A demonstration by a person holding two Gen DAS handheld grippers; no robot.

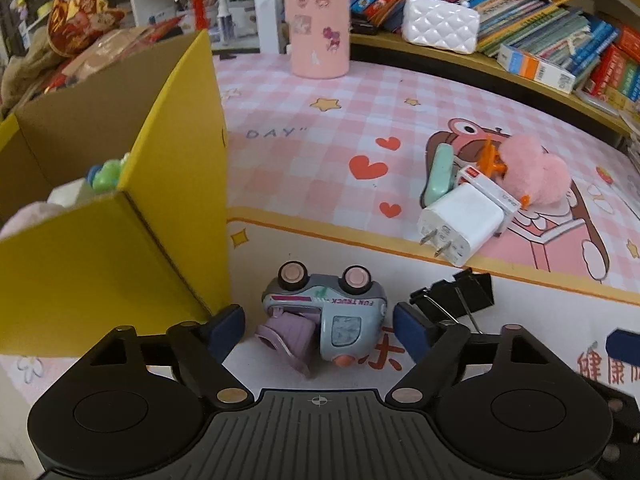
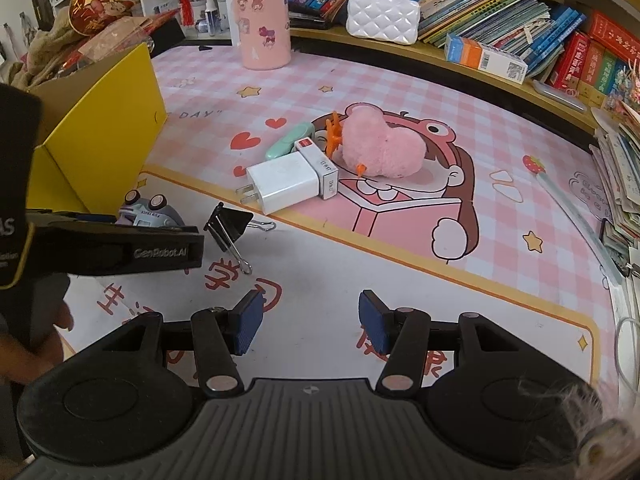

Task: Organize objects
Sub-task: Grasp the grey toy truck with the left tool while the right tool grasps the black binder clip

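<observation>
Straddling the overturned toy truck [image 1: 326,312], left gripper [image 1: 320,330] gapes.

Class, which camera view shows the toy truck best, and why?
The left wrist view: the toy truck lies overturned, wheels up, unobstructed between the open left gripper fingers. In the right wrist view, the truck is small and partly hidden behind that gripper.

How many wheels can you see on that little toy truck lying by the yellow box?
2: the toy truck lies tipped over, both wheels on its upturned far side; others may be hidden underneath.
</observation>
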